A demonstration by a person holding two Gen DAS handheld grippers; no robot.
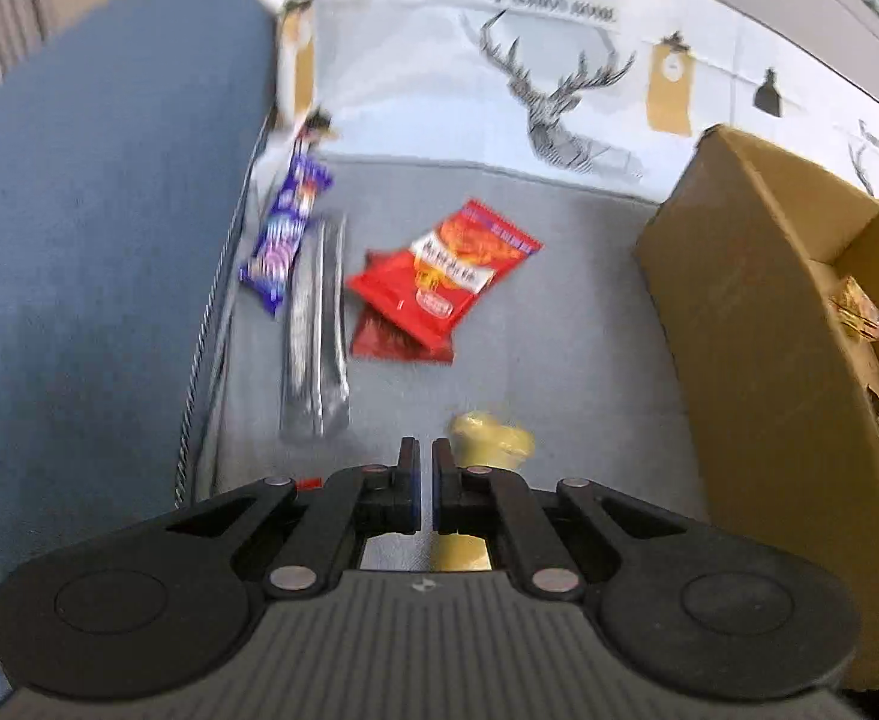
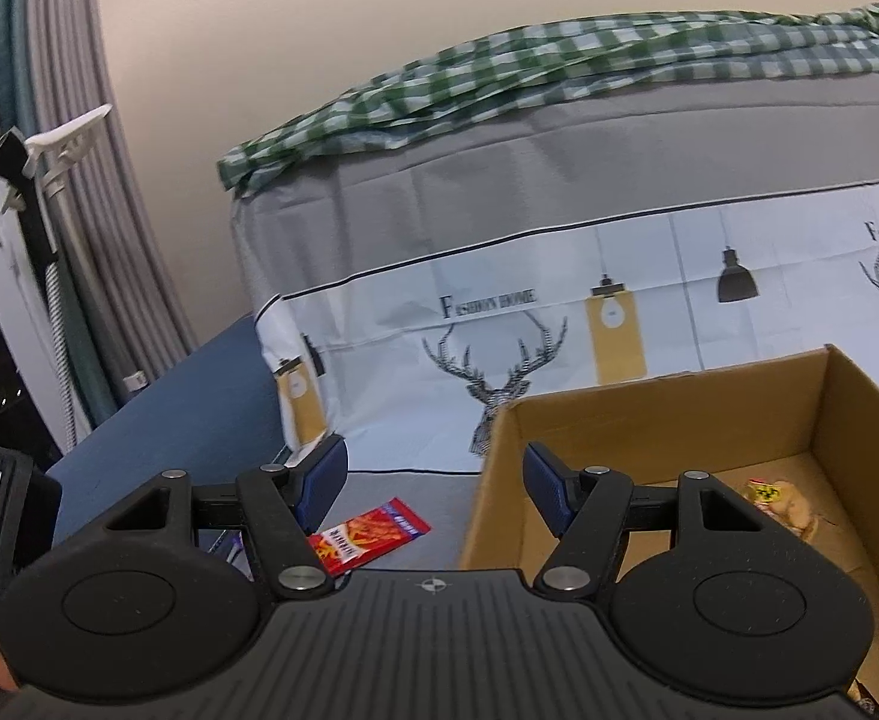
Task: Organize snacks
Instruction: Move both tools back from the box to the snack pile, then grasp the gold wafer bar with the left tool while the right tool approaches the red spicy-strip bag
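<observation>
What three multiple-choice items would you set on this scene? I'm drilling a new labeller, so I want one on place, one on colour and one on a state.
1. In the left wrist view, on which side of the red packets does the cardboard box stand?
A) left
B) right
C) on top of them

2. What colour is the wrapper of the bar beside the silver packets?
A) green
B) orange
C) purple

3. What state is the right claw in?
A) open and empty
B) shut on a red packet
C) shut on the box wall

Key:
1 B: the box fills the right edge, while the packets lie near the middle.
2 C: the wrapper is purple with white print.
3 A: its jaws stand wide apart with nothing between them.
</observation>
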